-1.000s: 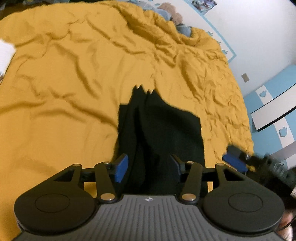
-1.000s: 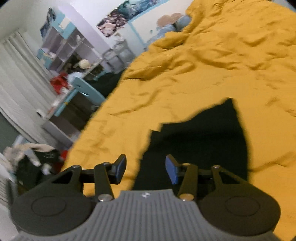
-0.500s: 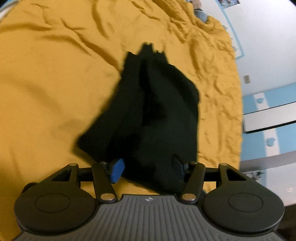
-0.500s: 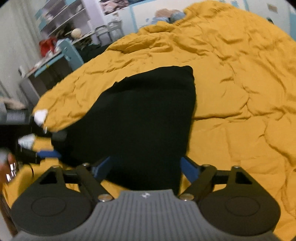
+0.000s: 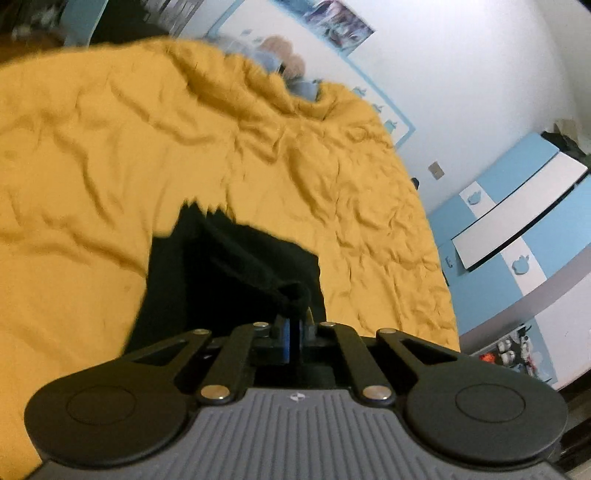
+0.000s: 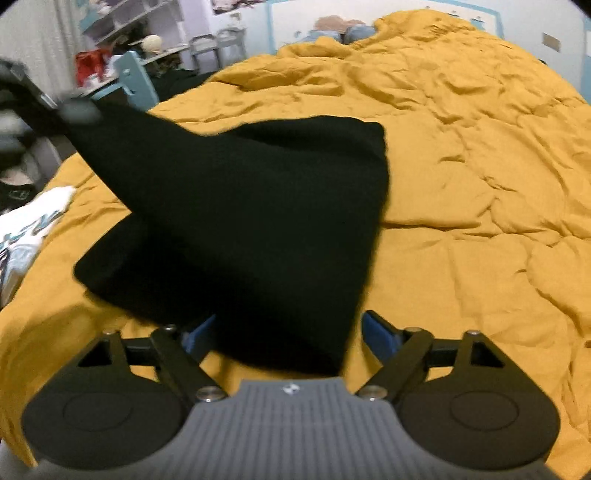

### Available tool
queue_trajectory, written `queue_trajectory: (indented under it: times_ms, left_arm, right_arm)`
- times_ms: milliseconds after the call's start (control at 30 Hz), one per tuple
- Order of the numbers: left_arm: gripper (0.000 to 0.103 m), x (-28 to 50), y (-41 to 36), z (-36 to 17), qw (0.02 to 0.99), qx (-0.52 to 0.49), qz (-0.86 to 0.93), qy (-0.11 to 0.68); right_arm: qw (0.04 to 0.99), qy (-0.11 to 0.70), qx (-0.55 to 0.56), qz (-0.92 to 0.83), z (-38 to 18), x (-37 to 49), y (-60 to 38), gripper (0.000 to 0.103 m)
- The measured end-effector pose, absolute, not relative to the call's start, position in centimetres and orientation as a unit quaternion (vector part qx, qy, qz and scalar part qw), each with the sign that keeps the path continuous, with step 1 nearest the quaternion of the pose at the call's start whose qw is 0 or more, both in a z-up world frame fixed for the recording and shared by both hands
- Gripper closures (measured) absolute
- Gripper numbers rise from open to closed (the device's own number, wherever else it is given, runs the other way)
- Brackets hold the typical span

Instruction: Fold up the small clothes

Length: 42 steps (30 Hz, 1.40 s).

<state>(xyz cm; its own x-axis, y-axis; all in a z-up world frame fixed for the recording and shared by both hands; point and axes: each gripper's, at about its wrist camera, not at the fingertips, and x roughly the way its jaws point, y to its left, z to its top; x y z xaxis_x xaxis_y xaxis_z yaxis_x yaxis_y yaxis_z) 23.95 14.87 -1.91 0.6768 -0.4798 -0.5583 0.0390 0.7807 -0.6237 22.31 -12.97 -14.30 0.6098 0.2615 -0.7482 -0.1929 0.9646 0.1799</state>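
Pinching a rolled edge of the black knitted garment point(image 5: 236, 266), my left gripper point(image 5: 293, 338) has its fingers pressed together on the cloth. The garment lies on the crumpled mustard-yellow quilt point(image 5: 110, 147), long axis running away from me. My right gripper point(image 6: 288, 334) has just been closing, fingers spread astride a corner, not pressing it.

Open bed to the right, cloth and clutter to the left

In the right wrist view the yellow duvet point(image 6: 480, 206) lies bare and wide to the right and beyond, free for passing. The lifted black garment point(image 6: 240, 221) hangs straight ahead between the right gripper point(image 6: 291, 332) fingers and blocks the middle; a white printed garment point(image 6: 26, 229) lies at the bed's left edge, with a blue chair point(image 6: 135, 83) and crowded shelves point(image 6: 125, 22) past it.
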Motion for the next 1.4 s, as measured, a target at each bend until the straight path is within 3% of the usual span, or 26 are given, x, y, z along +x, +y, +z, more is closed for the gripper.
queue_trajectory:
  times_ms: [67,133,233,467,633,833,933,1000,1033,1133,1200,1233,1300,1367,1400]
  left_arm:
    - [0.099,24.2,15.5,-1.9,0.868,-0.279,-0.131,0.390]
    - [0.099,24.2,16.4,-3.3,0.862,-0.266,-0.101,0.420]
    - [0.099,23.4,17.5,-7.1,0.846,-0.253,-0.057,0.466]
    - [0.098,20.7,17.9,-11.6,0.845,-0.231,-0.017,0.482]
    - [0.098,21.4,16.8,-13.6,0.843,-0.201,0.004,0.500]
    - [0.088,20.9,16.6,-13.6,0.840,-0.189,0.011,0.508]
    - [0.077,20.8,16.6,-12.5,0.835,-0.184,0.020,0.518]
    - [0.060,20.6,16.6,-11.4,0.840,-0.152,0.042,0.519]
    - [0.059,20.4,16.7,-10.8,0.847,-0.141,0.040,0.512]
    - [0.050,20.0,17.2,-9.0,0.864,-0.148,0.013,0.482]
    - [0.035,20.2,17.6,-8.3,0.871,-0.164,-0.010,0.462]
    - [0.034,20.5,17.8,-8.0,0.874,-0.170,-0.015,0.455]
    - [0.031,21.3,17.8,-7.9,0.877,-0.180,-0.023,0.444]
    - [0.025,22.3,17.9,-8.2,0.878,-0.196,-0.037,0.435]
    - [0.021,23.2,17.9,-8.6,0.877,-0.206,-0.043,0.433]
  right_arm:
    - [0.892,0.433,0.051,0.123,-14.3,22.2,-13.9,0.075]
    - [0.888,0.433,0.076,0.138,-14.2,21.7,-15.0,0.092]
    - [0.884,0.436,0.070,0.154,-14.2,20.7,-15.2,0.101]
    - [0.872,0.456,0.079,0.161,-15.8,20.5,-15.2,0.103]
    - [0.866,0.468,0.079,0.157,-17.0,20.5,-14.8,0.103]
    - [0.860,0.478,0.083,0.159,-16.9,20.4,-15.2,0.103]
    - [0.857,0.482,0.093,0.158,-16.4,20.4,-15.9,0.103]
    - [0.855,0.483,0.102,0.156,-16.0,20.1,-16.5,0.103]
    - [0.855,0.483,0.106,0.155,-15.8,19.9,-16.8,0.103]
    - [0.856,0.477,0.132,0.149,-15.0,19.7,-18.2,0.097]
    - [0.855,0.471,0.158,0.146,-14.6,20.0,-19.1,0.083]
    - [0.855,0.468,0.171,0.145,-14.5,20.2,-19.6,0.071]
    - [0.855,0.459,0.194,0.142,-14.2,20.8,-20.3,0.068]
    - [0.852,0.453,0.222,0.141,-14.3,21.5,-21.2,0.052]
    - [0.848,0.452,0.238,0.140,-14.4,22.0,-21.6,0.049]
